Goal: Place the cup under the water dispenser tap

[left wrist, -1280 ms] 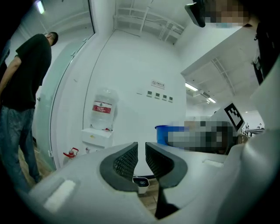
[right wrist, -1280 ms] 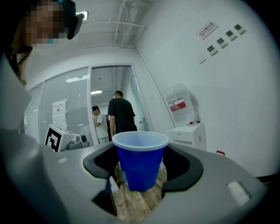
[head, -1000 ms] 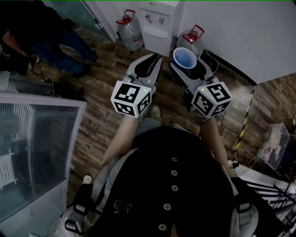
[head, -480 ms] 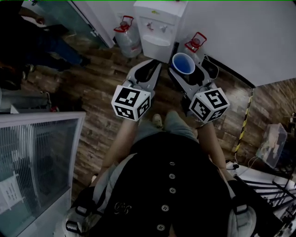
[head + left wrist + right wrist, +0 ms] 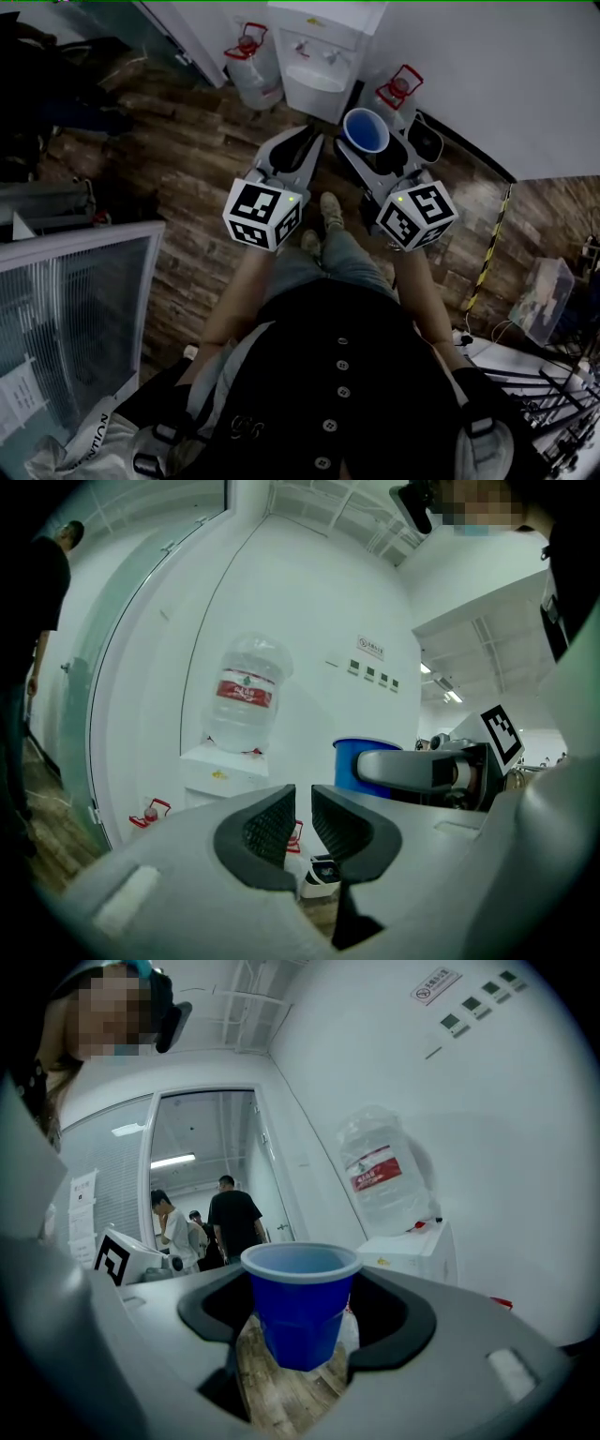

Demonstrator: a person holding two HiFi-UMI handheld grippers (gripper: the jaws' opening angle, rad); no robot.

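My right gripper (image 5: 382, 141) is shut on a blue plastic cup (image 5: 366, 132), which stands upright and empty between its jaws; the right gripper view shows the same cup (image 5: 302, 1305) clasped by both pads. Beside it, my left gripper (image 5: 298, 142) is shut with nothing in it, its pads (image 5: 272, 829) a narrow slit apart. The white water dispenser (image 5: 319, 47) stands against the wall just ahead, its taps (image 5: 330, 58) above a recess. In the left gripper view the dispenser (image 5: 228, 771) carries a large bottle (image 5: 246, 691), and the cup (image 5: 352, 761) appears at the right.
Two water jugs with red handles (image 5: 255, 70) (image 5: 394, 94) stand on the wooden floor either side of the dispenser. A glass-fronted unit (image 5: 66, 309) is at the left, a clear plastic box (image 5: 548, 300) at the right. People (image 5: 234, 1218) stand behind near a doorway.
Both grippers have moved forward towards the dispenser, which now sits closer in the head view. The cup has stayed in the right gripper; a foot has stepped forward.
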